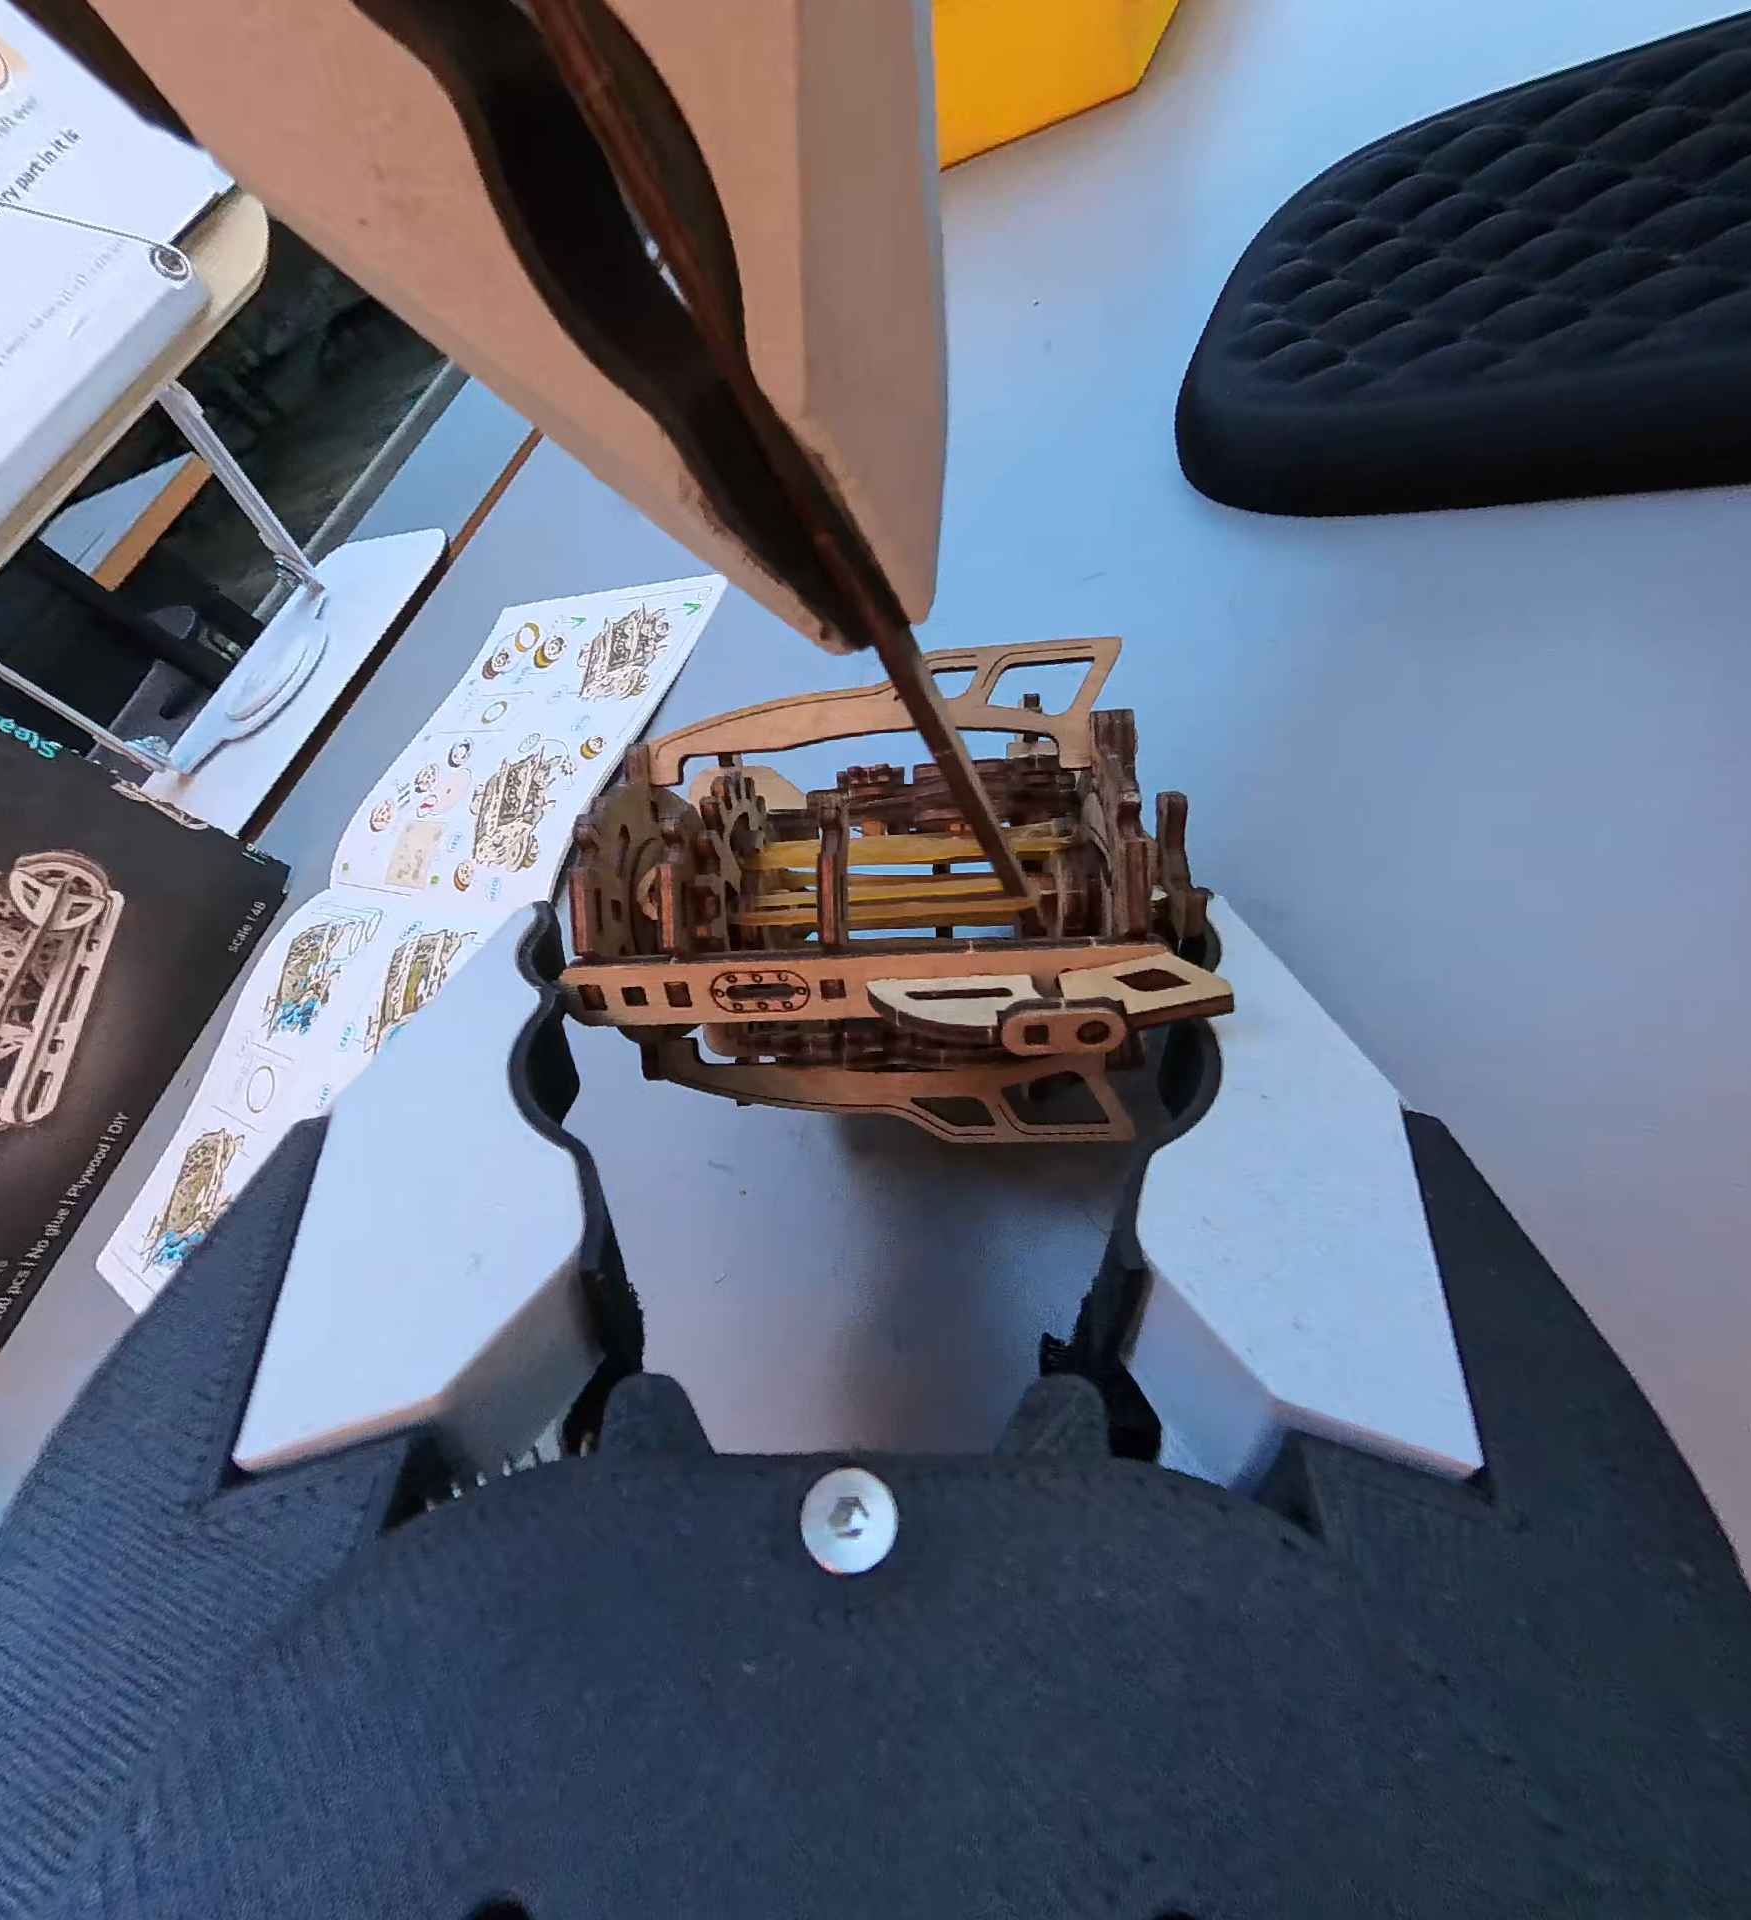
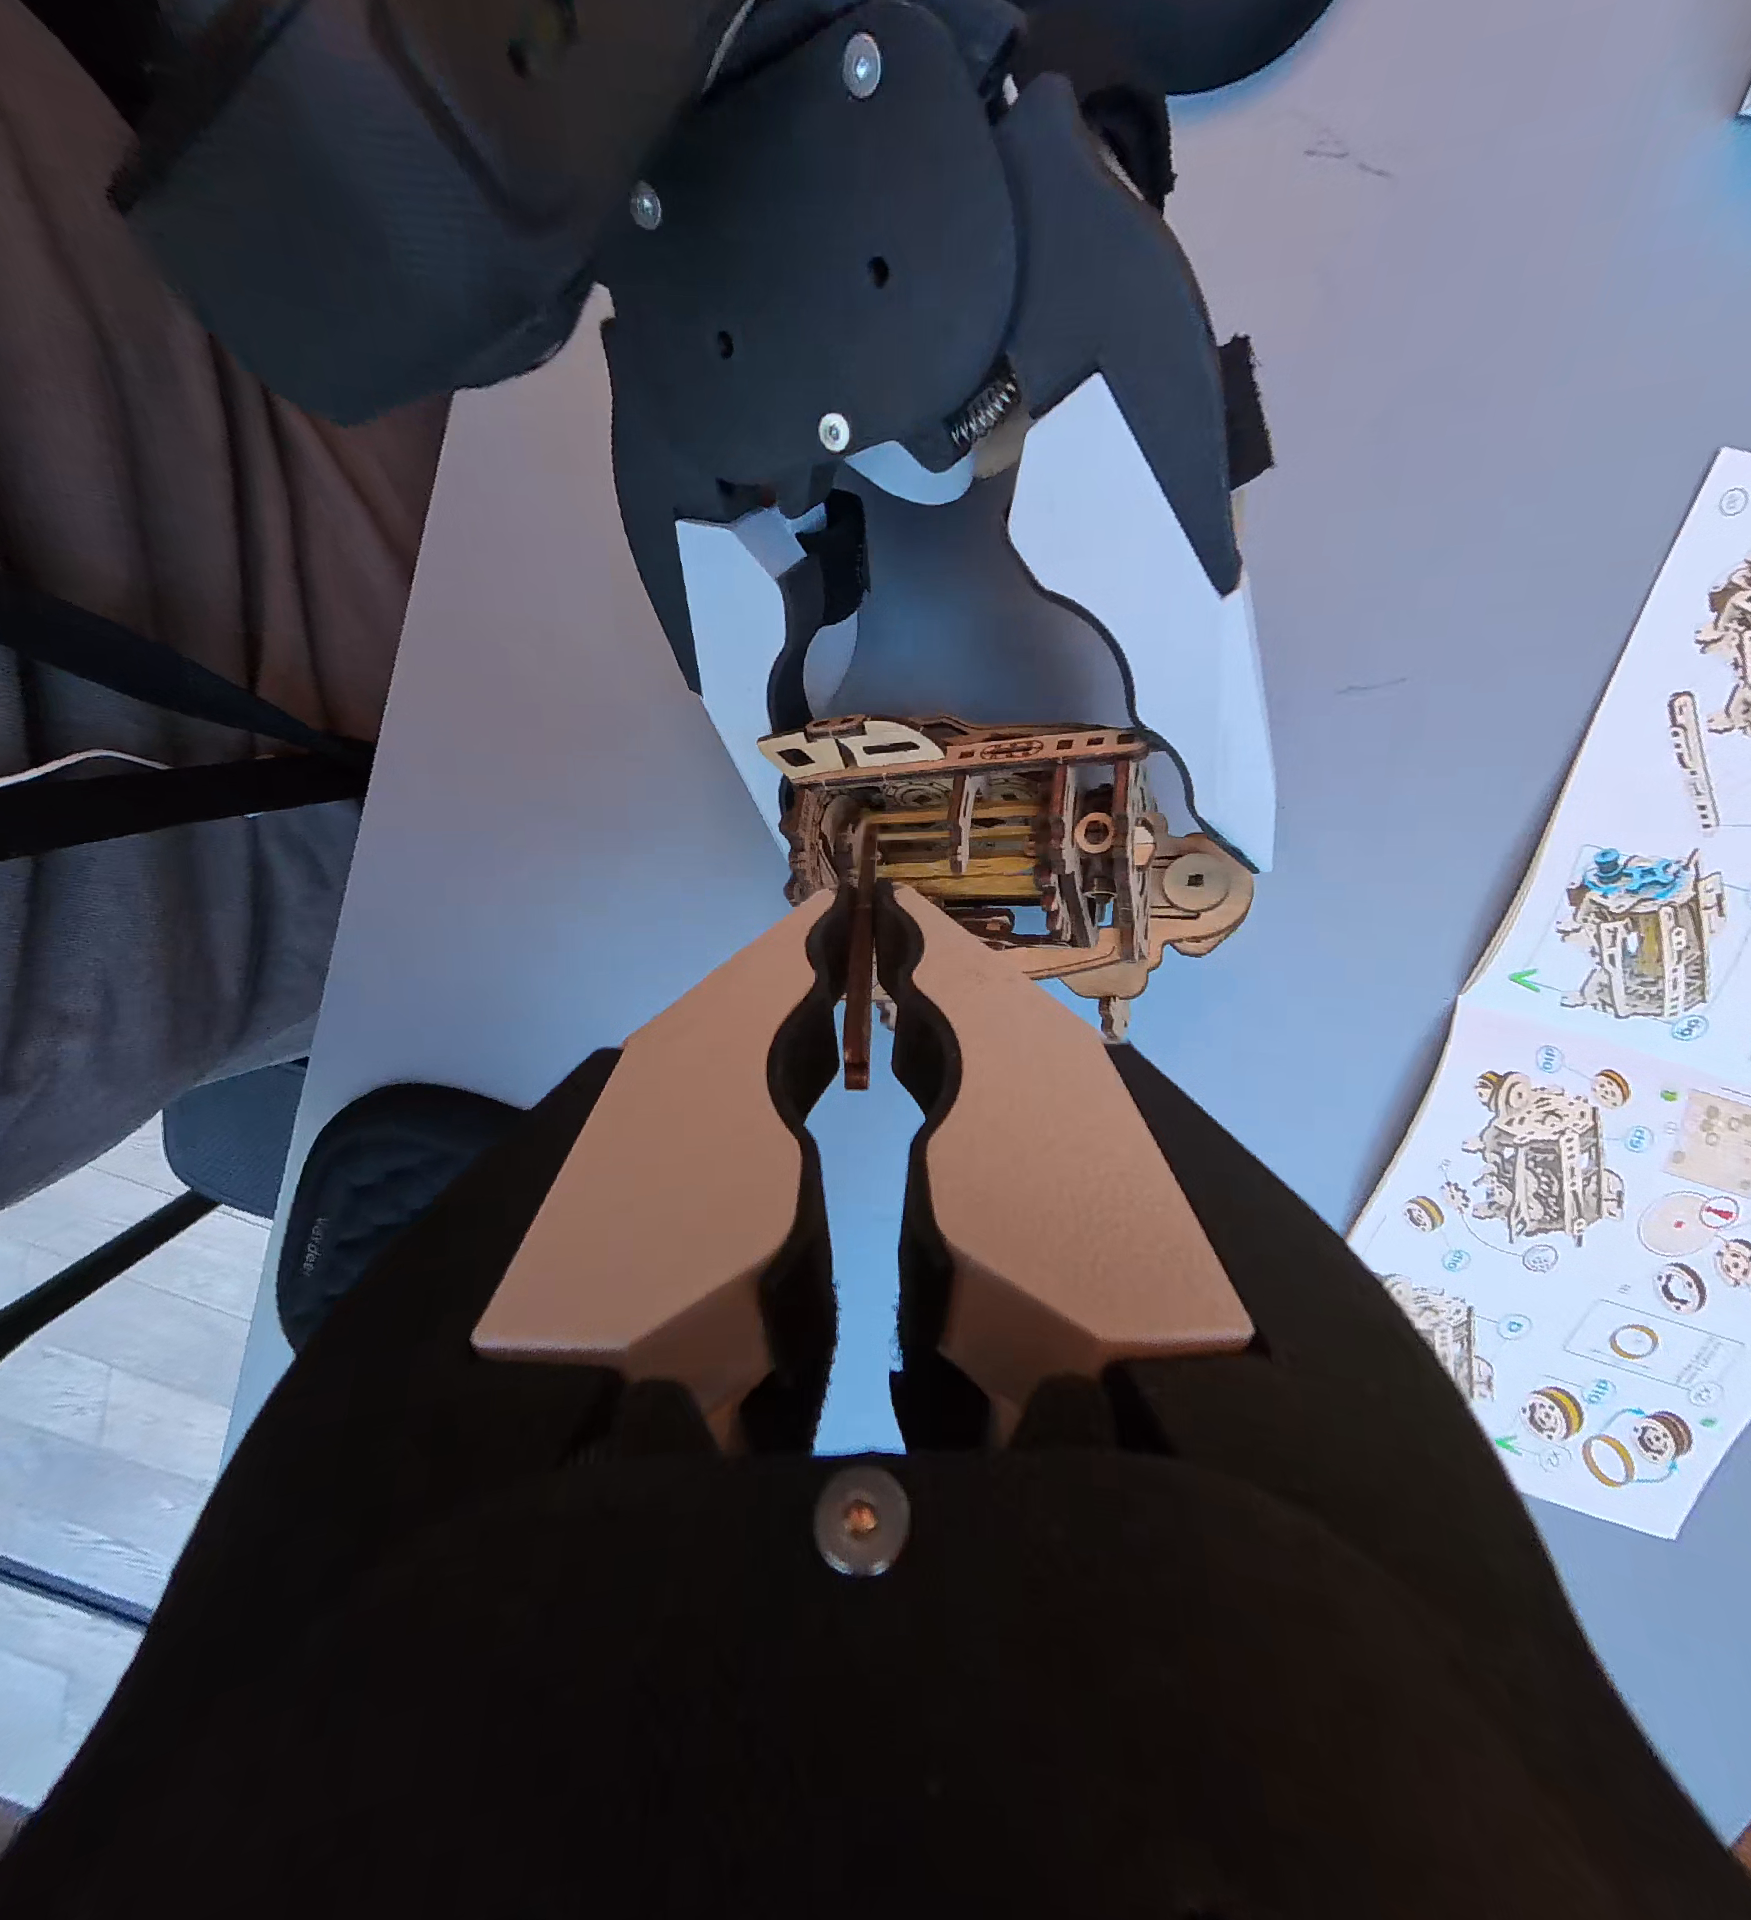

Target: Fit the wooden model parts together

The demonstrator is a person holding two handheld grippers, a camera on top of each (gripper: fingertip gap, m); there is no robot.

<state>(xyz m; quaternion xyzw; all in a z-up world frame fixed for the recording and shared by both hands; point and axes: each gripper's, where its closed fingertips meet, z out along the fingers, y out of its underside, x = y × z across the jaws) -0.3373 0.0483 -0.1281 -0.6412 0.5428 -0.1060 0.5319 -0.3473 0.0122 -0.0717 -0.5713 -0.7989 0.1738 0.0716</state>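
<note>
The wooden model (image 1: 871, 904), a small frame with gears and yellow rubber bands, stands on the grey table (image 1: 1473, 831). My left gripper (image 1: 871, 956), with white fingers, is shut on its two ends. My right gripper (image 2: 855, 899), with tan fingers, is shut on a thin dark wooden strip (image 2: 855, 977). It comes down from above in the left wrist view (image 1: 855, 623). The strip (image 1: 964, 779) slants into the model's open top, its tip among the rubber bands near one end. The right wrist view shows the model (image 2: 996, 842) and the left gripper (image 2: 985, 800) beyond it.
A folded instruction sheet (image 1: 497, 831) (image 2: 1629, 1039) lies beside the model. A black box (image 1: 40, 987) and a booklet on a stand (image 1: 40, 260) are at the left. A black quilted pad (image 1: 1536, 281) and a yellow box (image 1: 1037, 73) lie beyond. The table edge (image 2: 331, 935) and a chair (image 2: 71, 727) are close. One gripper's finger ends stand about 6 cm off the other's.
</note>
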